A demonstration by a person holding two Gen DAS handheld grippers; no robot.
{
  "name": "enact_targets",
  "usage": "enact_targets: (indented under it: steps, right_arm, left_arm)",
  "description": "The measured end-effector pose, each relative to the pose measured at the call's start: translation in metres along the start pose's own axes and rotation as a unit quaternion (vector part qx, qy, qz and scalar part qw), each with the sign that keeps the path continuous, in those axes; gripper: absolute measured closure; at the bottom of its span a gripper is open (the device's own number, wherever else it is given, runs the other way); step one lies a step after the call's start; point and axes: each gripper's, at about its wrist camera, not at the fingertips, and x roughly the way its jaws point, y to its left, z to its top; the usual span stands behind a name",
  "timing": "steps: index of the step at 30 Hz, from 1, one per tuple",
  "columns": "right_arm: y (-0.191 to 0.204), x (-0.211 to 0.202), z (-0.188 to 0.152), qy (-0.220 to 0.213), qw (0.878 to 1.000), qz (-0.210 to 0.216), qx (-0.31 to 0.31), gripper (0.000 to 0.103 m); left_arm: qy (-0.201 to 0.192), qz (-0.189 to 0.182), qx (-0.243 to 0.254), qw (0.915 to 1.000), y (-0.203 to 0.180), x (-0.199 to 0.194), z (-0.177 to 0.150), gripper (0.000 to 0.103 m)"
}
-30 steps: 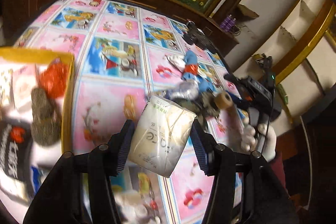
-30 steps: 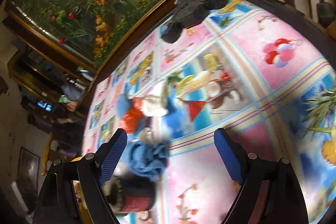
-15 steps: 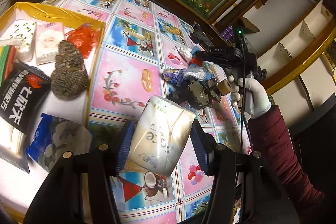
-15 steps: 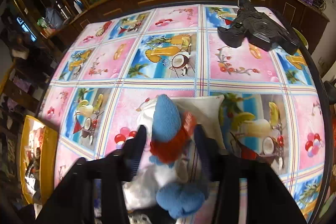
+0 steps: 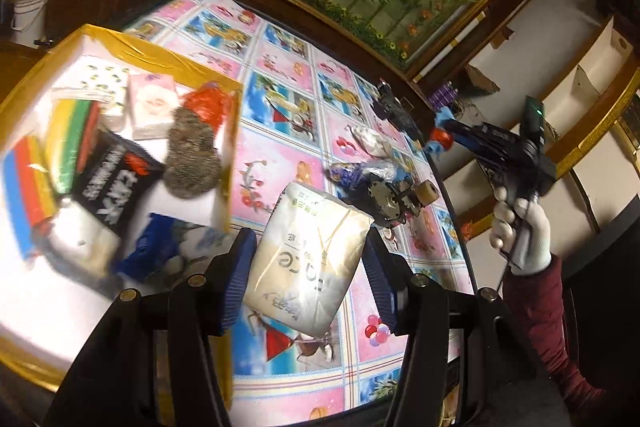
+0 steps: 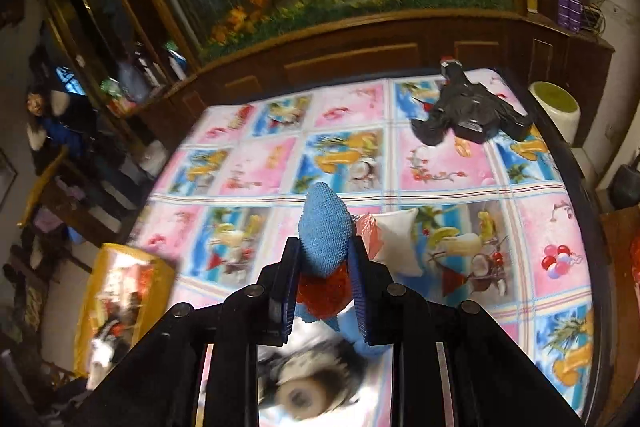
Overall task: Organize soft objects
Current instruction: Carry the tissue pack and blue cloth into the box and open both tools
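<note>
the left tool [image 5: 308,263] is clenched on a cream tissue pack [image 5: 306,259], its two blue pads pressed to the pack's sides. the pack hangs tilted above the tabletop [image 5: 288,155], just right of the yellow-rimmed box [image 5: 192,67] at the left of the left wrist view. inside that box lie a pink tissue pack [image 5: 154,105], a brown plush toy [image 5: 192,159], a black snack bag [image 5: 110,183], a red bag [image 5: 208,103], striped cloths [image 5: 48,163] and a blue packet [image 5: 160,247], partly blurred.

the right tool [image 6: 324,271] is clenched on a blue and red knitted toy [image 6: 324,231], whose blue end sticks up past the fingertips. in the left wrist view the same toy [image 5: 440,135] is held in the air beyond the tabletop's right edge, with the gloved right hand [image 5: 520,231] on the handle. a white pillow [image 6: 396,243] lies on the tabletop just right of the toy. a black gadget [image 6: 472,115] rests at the far right corner. near the right edge sit a metal mechanism with a roller [image 5: 400,195] and a crumpled foil wrapper [image 5: 360,173].
</note>
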Motion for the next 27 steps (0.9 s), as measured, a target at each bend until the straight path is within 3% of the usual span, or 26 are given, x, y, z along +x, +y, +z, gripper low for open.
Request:
enact_targets:
  steps: [7,14,21,27]
  right_arm:
    - [0.052,-0.052,-0.050,-0.005,0.995,0.098,-0.032,0.080]
    - [0.104,-0.069,-0.106,0.039,0.982,0.172,-0.072,0.080]
    - [0.145,-0.051,-0.127,0.084,0.971,0.202,-0.098,0.080]
    - [0.180,-0.028,-0.120,0.106,0.965,0.212,-0.108,0.080]
  left_arm:
    - [-0.051,0.038,-0.028,0.9976,0.030,-0.057,-0.011,0.050]
    - [-0.076,0.108,-0.049,0.9901,0.065,-0.076,-0.022,0.050]
    - [-0.040,0.159,-0.081,0.9830,0.100,-0.052,-0.019,0.050]
    - [-0.012,0.209,-0.101,0.9726,0.136,-0.035,0.000,0.050]
